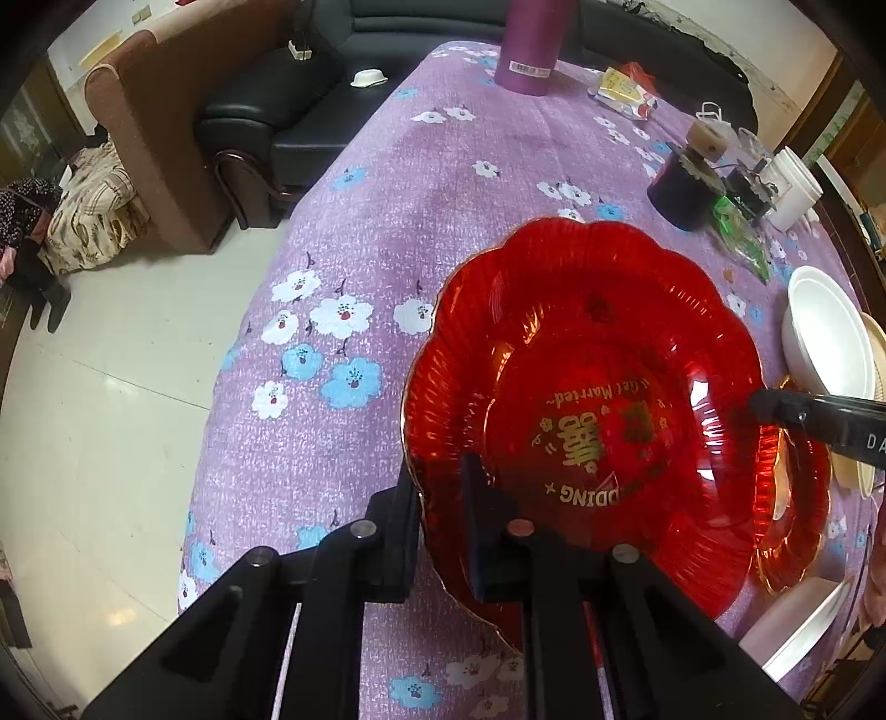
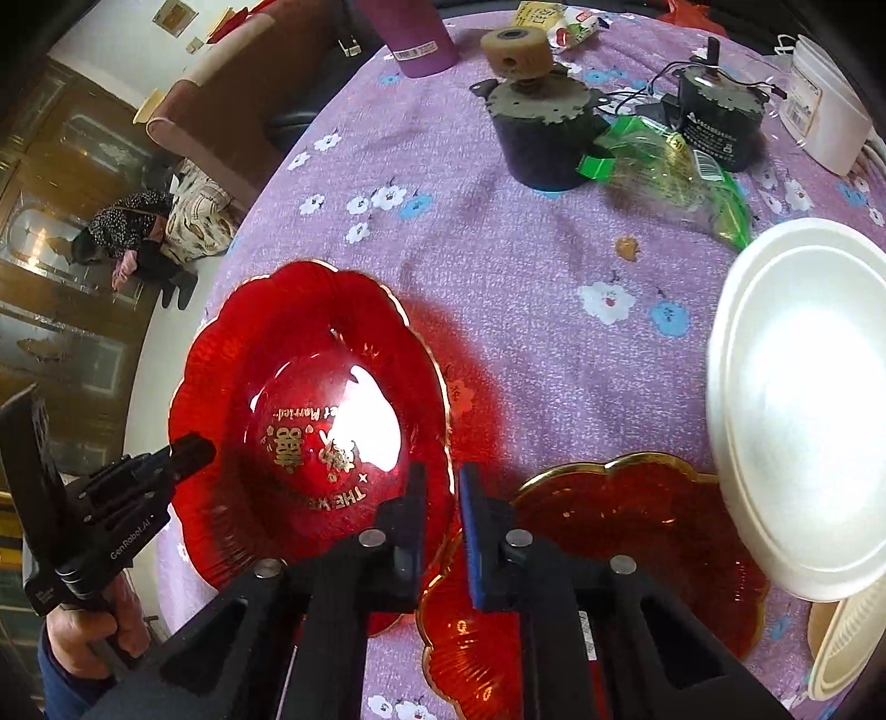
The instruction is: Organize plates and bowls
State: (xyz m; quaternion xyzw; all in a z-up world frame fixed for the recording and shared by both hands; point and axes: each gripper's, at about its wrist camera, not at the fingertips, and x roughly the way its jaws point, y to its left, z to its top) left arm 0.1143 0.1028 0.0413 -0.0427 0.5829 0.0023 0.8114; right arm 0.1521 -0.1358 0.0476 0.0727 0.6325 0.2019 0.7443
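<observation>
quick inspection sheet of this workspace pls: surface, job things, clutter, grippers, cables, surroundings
surface: round table under a purple floral cloth.
job's things: red translucent scalloped plate with gold lettering; second red scalloped plate beside it; white round bowl partly over the second plate.
clutter: purple cylinder bottle, two dark small motors, green plastic wrapper, white tub.
grippers: left gripper shut on the lettered plate's rim; right gripper shut on its opposite rim.
cables: thin wires at the motors.
surroundings: black sofa, tiled floor, a seated person.
</observation>
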